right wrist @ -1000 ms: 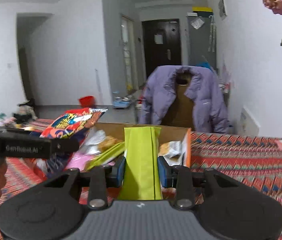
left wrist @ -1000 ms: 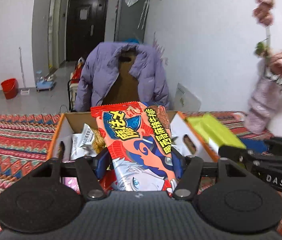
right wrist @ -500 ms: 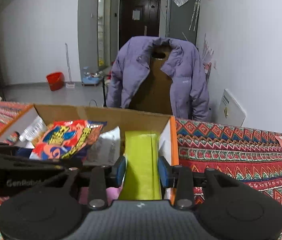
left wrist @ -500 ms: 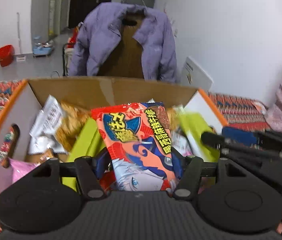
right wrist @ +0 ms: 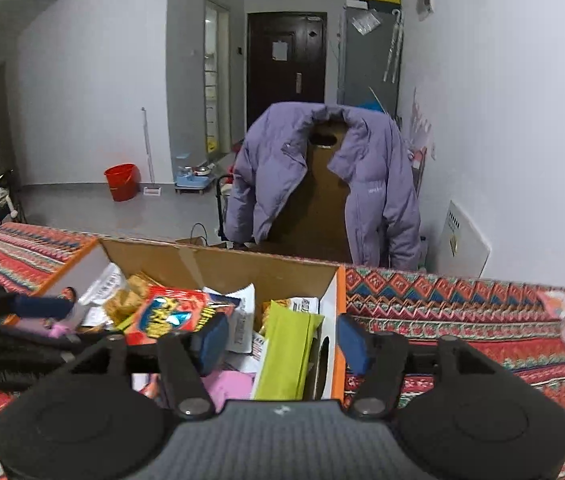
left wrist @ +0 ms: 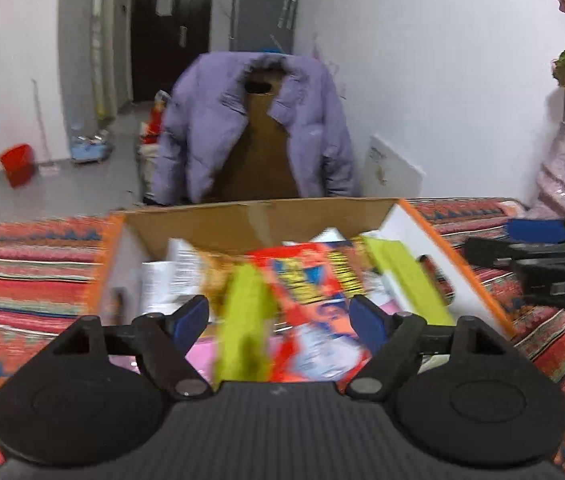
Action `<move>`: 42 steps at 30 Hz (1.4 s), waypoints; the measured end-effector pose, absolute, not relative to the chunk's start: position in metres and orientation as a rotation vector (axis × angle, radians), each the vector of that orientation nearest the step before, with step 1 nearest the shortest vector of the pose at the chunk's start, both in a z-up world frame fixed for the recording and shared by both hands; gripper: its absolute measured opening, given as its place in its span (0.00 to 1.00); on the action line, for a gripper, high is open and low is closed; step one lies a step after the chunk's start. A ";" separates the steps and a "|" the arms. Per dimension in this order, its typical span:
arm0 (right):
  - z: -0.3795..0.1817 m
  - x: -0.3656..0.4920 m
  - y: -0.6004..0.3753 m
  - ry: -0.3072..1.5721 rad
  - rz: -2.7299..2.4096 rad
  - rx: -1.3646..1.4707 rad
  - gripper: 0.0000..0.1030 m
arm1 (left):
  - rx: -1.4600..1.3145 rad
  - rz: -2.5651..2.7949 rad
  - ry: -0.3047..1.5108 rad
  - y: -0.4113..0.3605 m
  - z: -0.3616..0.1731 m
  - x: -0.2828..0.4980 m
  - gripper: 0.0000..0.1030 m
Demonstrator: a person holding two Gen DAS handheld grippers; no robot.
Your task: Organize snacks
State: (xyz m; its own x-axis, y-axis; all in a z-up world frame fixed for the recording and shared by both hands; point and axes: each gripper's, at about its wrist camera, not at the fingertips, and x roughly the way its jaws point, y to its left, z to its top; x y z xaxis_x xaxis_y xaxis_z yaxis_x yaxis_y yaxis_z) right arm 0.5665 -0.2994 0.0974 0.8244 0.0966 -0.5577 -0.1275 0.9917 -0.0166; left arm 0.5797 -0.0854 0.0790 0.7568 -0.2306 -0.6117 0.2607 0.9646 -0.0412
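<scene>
1. Two packets have just been let go over the cardboard box (right wrist: 218, 264): both claws were clamped a second ago and their jaws have just been opening.
2. Left gripper (left wrist: 278, 318) now stands released, blue pads spread clear of the red snack packet (left wrist: 314, 300), which lies blurred between them, inside the box toward its middle. A half second ago that packet was still pinched upright.
3. Right gripper (right wrist: 278, 338) is likewise released; the green packet (right wrist: 286, 356) it carried has slid down against the box's right wall, beside the oval handle cut-out, with neither pad touching it.
4. By my reading, this pair of deliveries is finished, and both hands are free to fetch whatever snacks remain on the patterned tablecloth (right wrist: 462, 300).
5. Looks: the red packet is a glossy foil bag with blue and yellow lettering and a cartoon face; the green one is a plain, matte lime pouch, long and flat. Under them sit white printed wrappers, a pink pack and a golden crinkled bag, piled loosely rather than in rows.
6. In the left view a second lime packet (left wrist: 242, 336) leans near the box's front edge.
</scene>
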 end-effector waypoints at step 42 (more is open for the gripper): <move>0.113 0.307 -0.286 0.359 0.092 -0.033 1.00 | 0.060 -0.119 0.337 -0.002 0.114 0.322 1.00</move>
State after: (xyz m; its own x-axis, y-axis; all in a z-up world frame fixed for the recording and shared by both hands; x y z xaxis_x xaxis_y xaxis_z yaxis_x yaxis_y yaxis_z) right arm 0.3074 -0.2863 0.1131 0.9321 0.0839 -0.3523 -0.0956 0.9953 -0.0160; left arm 0.3215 -0.0016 0.1138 0.9367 -0.1061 -0.3336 0.1263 0.9912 0.0393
